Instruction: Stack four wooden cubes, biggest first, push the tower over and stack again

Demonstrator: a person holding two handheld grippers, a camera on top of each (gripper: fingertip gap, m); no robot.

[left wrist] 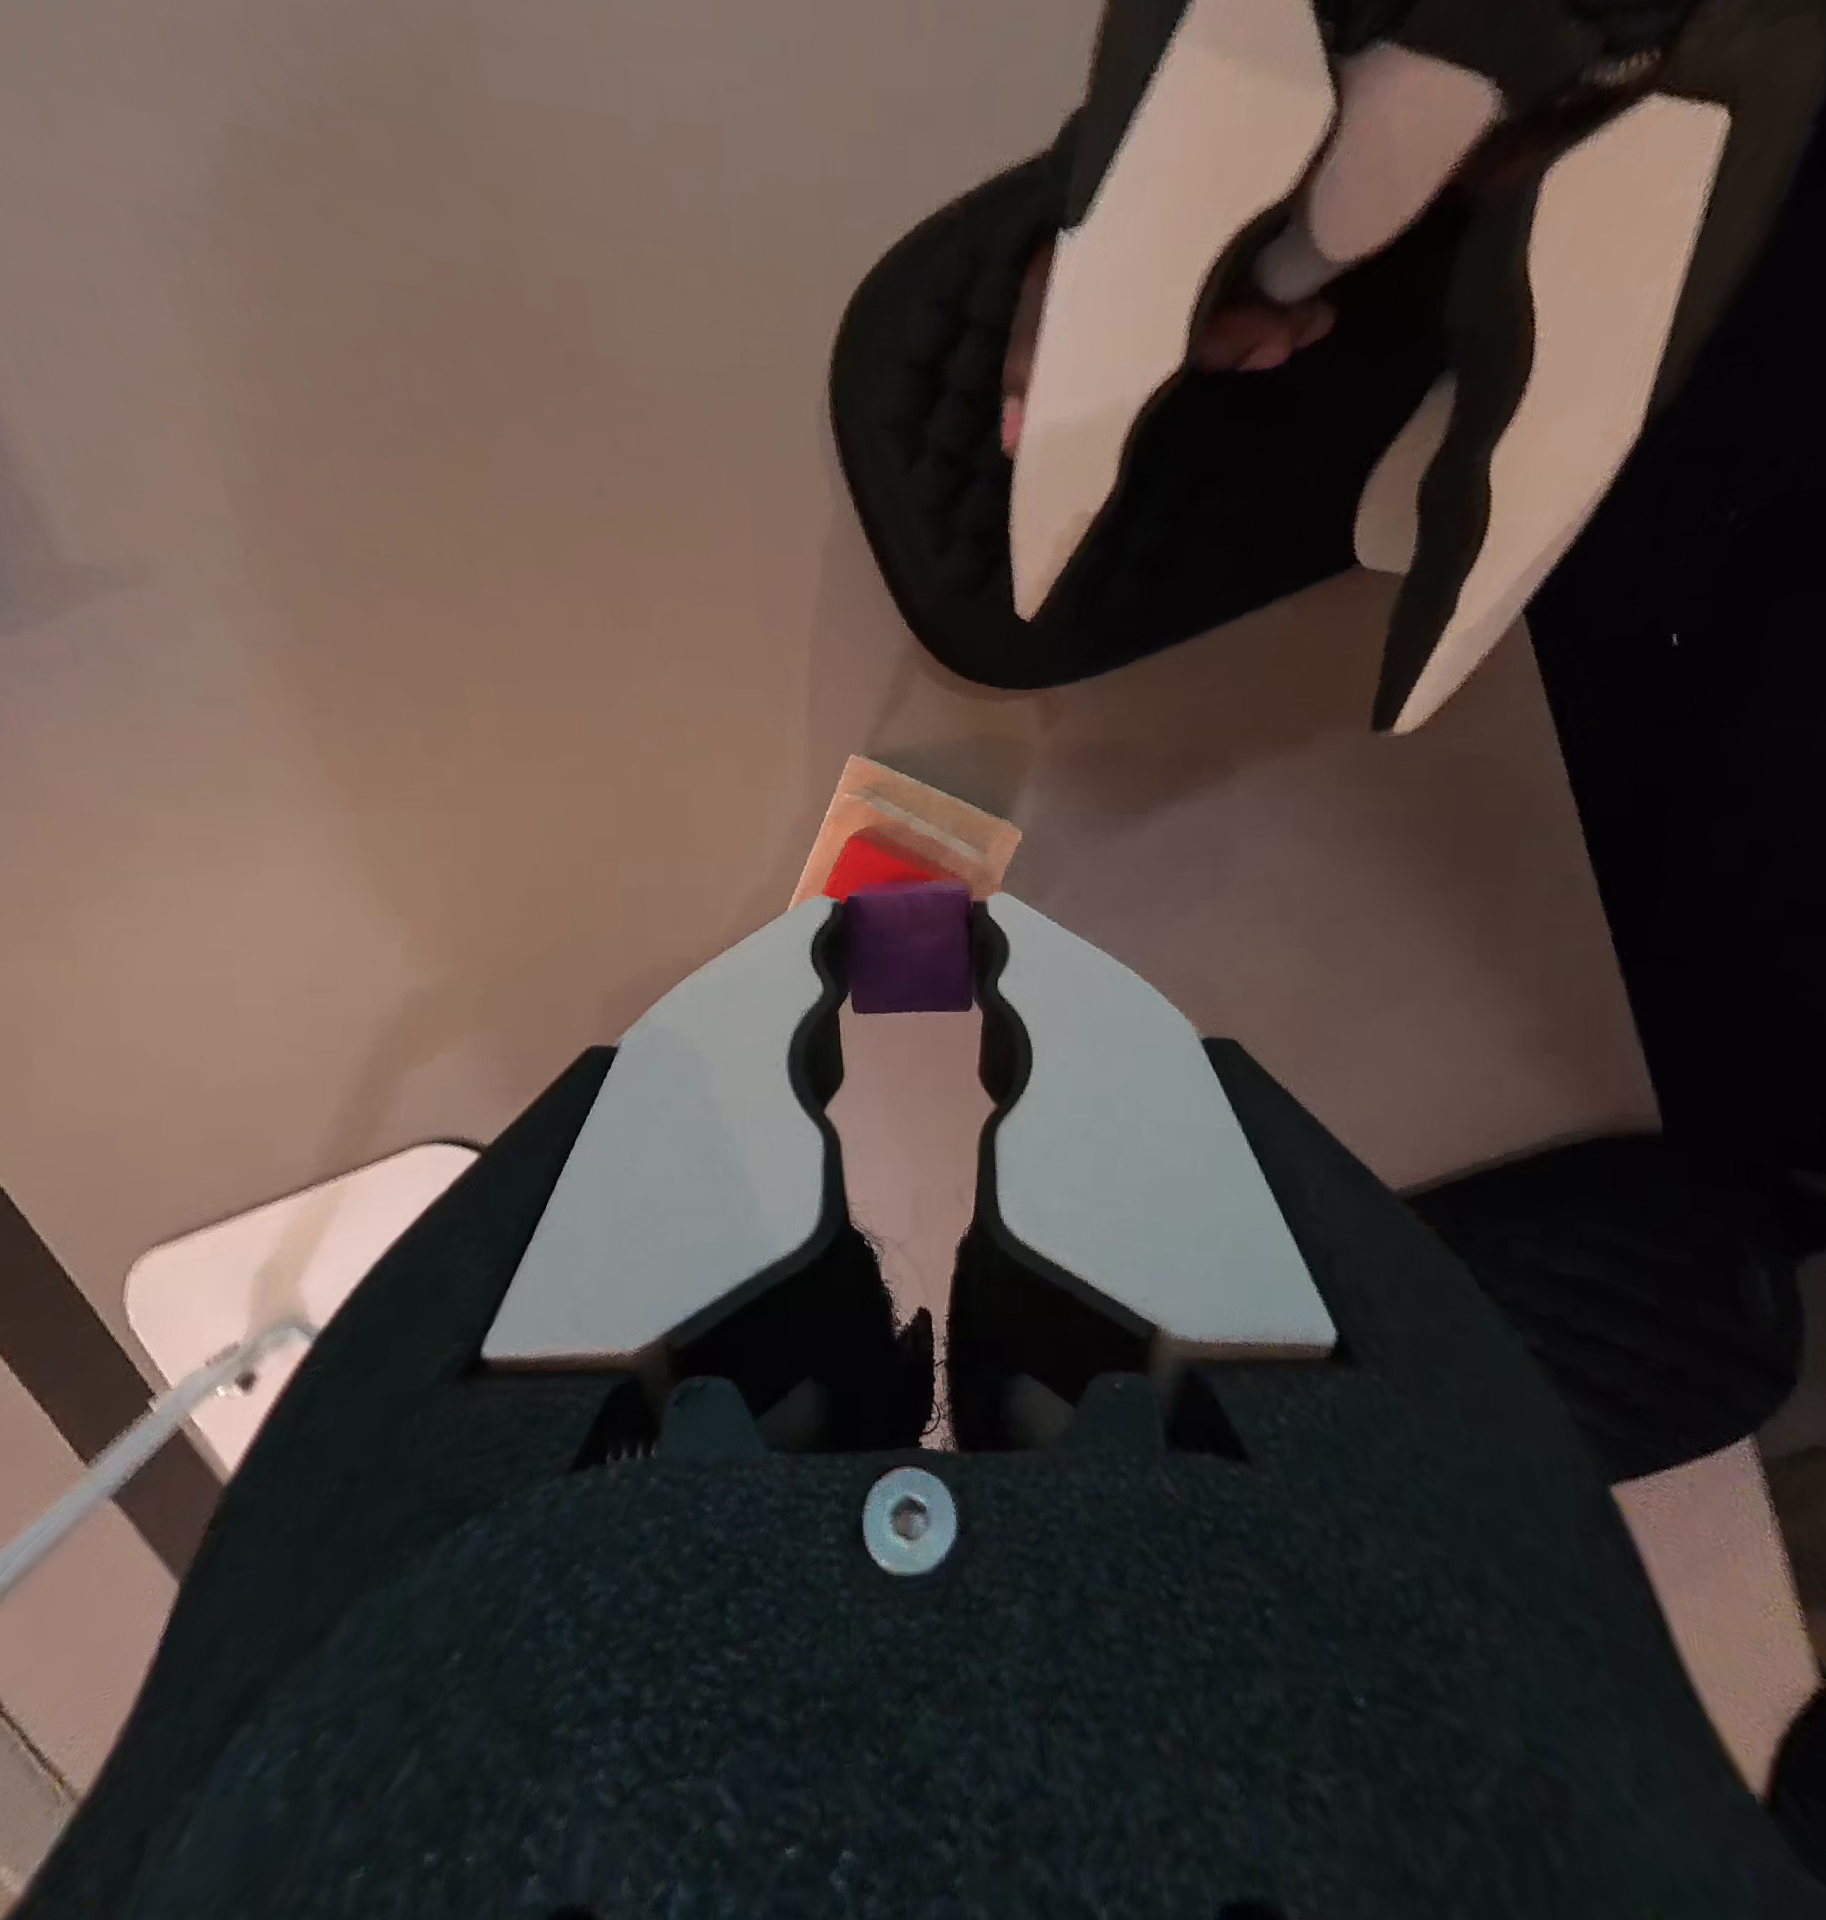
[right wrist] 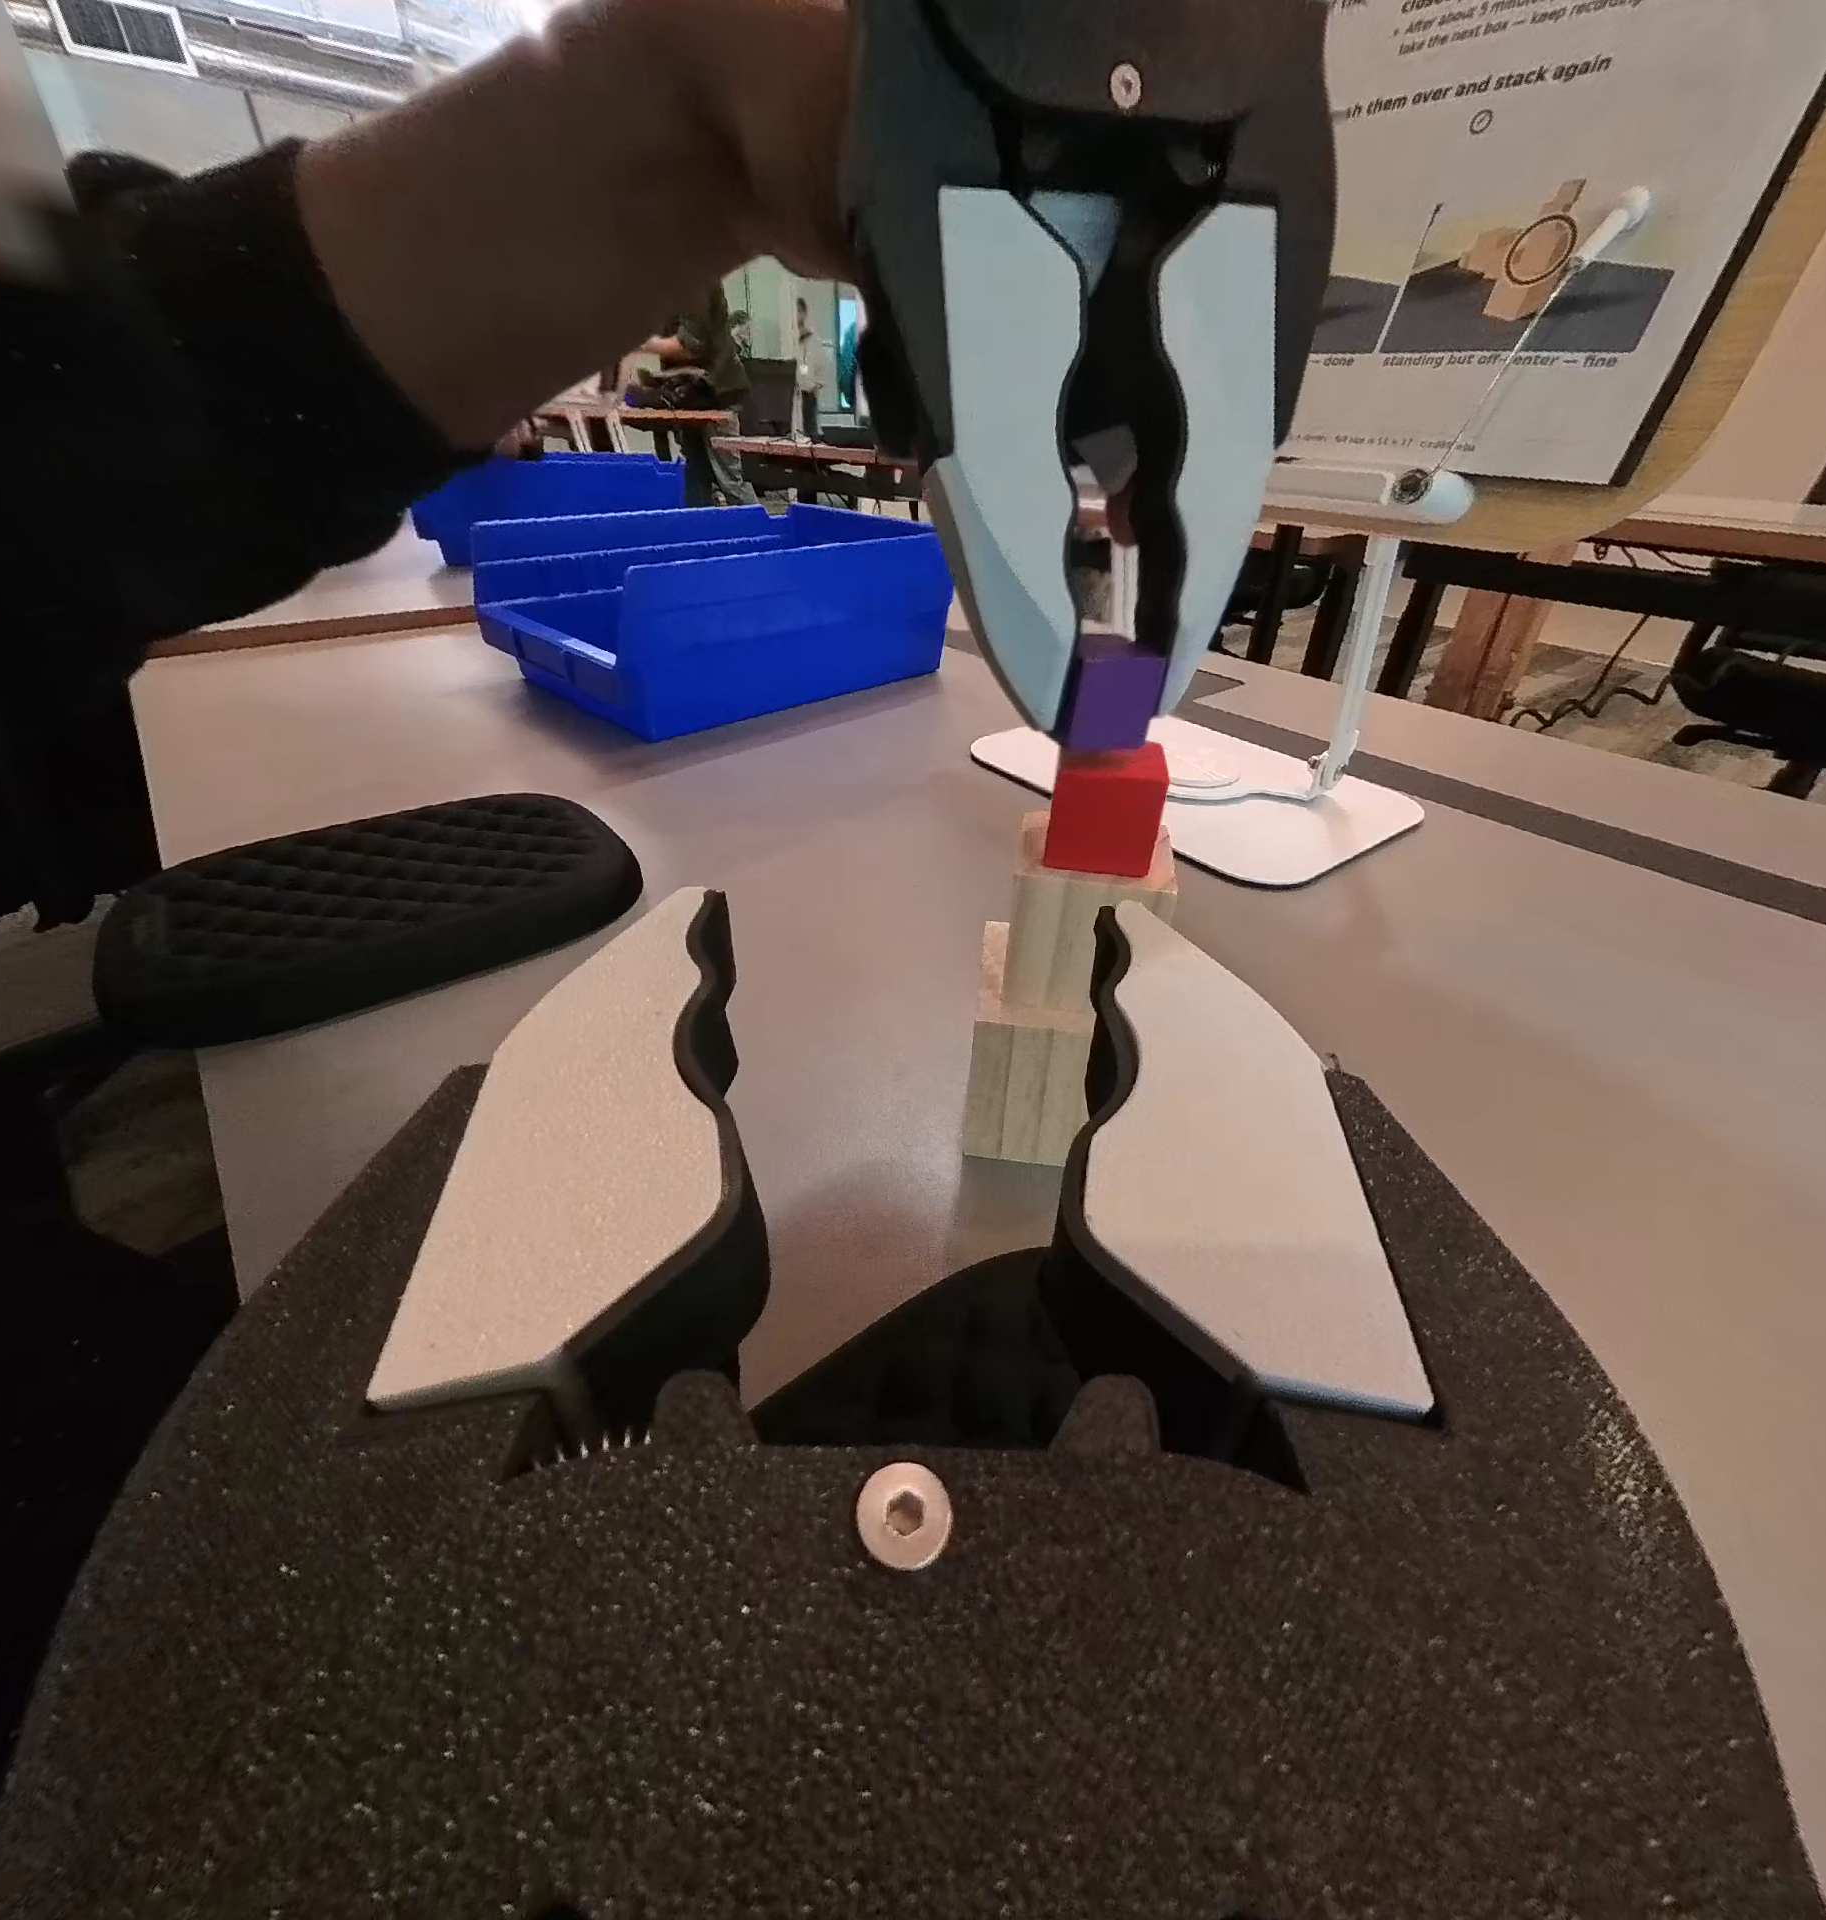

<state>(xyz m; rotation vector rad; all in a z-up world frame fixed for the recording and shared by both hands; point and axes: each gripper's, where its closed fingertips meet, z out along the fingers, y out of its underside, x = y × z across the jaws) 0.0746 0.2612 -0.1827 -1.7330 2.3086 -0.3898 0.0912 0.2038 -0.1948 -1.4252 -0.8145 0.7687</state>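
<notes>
- Left claw pinches a purple cube at its tips, both dark pads pressed against the cube's opposite sides.
- That purple cube hangs right over a red cube; from the right wrist view its lower edge looks to be just touching or barely clear of the red top, and the blur there leaves that unsettled.
- Beneath the red cube stand two pale wooden blocks, an upper wooden block and a lower wooden block, stacked a little off-centre from each other on the grey worktop.
- Right claw is spread wide and grips nothing; its right-hand finger sits just beside the wooden blocks, which stand near that finger's inner edge and not pressed by the pads.
- Off to the left of the stack lies a black padded rest with a dimpled surface, flat on the worktop.
- Farther back sit two blue bins, one behind the other.
- Behind the stack, a white stand with a flat base rests on the worktop, its thin post rising to a printed board.
- A person's dark sleeve reaches in from the left, carrying the left claw.
</notes>
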